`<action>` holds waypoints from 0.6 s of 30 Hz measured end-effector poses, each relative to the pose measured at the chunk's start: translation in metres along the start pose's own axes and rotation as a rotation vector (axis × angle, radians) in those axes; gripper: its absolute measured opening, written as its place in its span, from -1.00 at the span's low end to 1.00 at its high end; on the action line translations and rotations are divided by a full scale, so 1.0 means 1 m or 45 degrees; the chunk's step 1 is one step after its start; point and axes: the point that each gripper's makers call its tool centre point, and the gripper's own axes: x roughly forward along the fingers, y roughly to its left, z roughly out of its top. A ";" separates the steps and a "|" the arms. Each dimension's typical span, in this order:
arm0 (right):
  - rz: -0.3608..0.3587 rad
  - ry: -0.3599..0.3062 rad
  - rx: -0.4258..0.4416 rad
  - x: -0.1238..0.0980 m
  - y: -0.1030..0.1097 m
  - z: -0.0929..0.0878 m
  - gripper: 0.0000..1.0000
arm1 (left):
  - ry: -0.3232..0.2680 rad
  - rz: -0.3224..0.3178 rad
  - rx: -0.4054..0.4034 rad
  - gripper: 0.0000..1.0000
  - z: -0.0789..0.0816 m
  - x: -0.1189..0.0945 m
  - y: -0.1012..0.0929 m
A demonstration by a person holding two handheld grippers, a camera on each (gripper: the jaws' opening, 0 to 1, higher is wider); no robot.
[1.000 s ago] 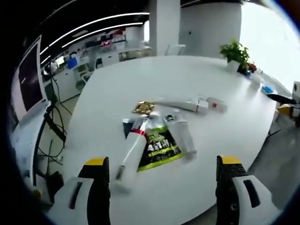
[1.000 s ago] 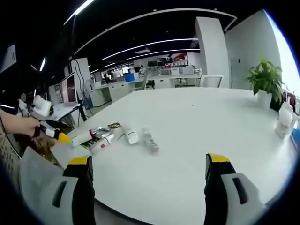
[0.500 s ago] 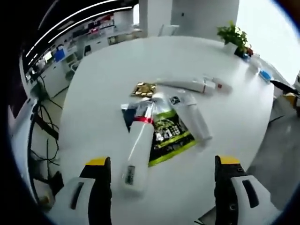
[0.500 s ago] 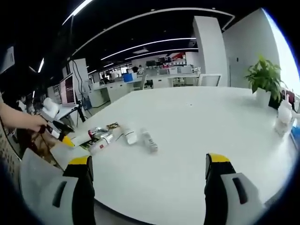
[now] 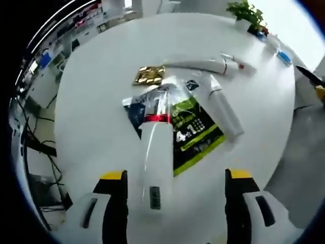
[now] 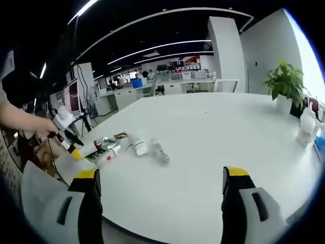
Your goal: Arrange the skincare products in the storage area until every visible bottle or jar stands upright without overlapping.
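A white tube with a red band (image 5: pixel 155 152) lies on the round white table (image 5: pixel 101 101), its flat end between the jaws of my open left gripper (image 5: pixel 175 178). Under it lies a green and black sachet (image 5: pixel 195 132). Beside them rest a second white tube (image 5: pixel 221 107), a long white tube (image 5: pixel 203 65) and a gold packet (image 5: pixel 149 75). In the right gripper view the same lying products (image 6: pixel 129 147) are far off at the left, with the left gripper (image 6: pixel 68 147) and a hand above them. My right gripper (image 6: pixel 160 188) is open and holds nothing.
A potted plant (image 6: pixel 285 84) and white items (image 6: pixel 307 129) stand at the table's far right. A small blue object (image 5: pixel 283 57) lies near the plant (image 5: pixel 247 12). Desks, monitors and cables (image 5: pixel 35 137) surround the table's left edge (image 5: pixel 61 127).
My left gripper has moved down and forward toward the products, so the red-banded tube now lies between its jaws. The right gripper has stayed still.
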 end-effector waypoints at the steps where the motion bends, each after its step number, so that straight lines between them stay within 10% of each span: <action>1: -0.001 0.003 0.001 0.000 0.000 0.000 0.99 | 0.006 -0.006 -0.007 0.42 0.001 0.001 0.000; 18: -0.016 0.004 0.033 0.002 -0.005 0.002 0.99 | 0.150 -0.023 0.092 -0.17 0.010 0.012 0.014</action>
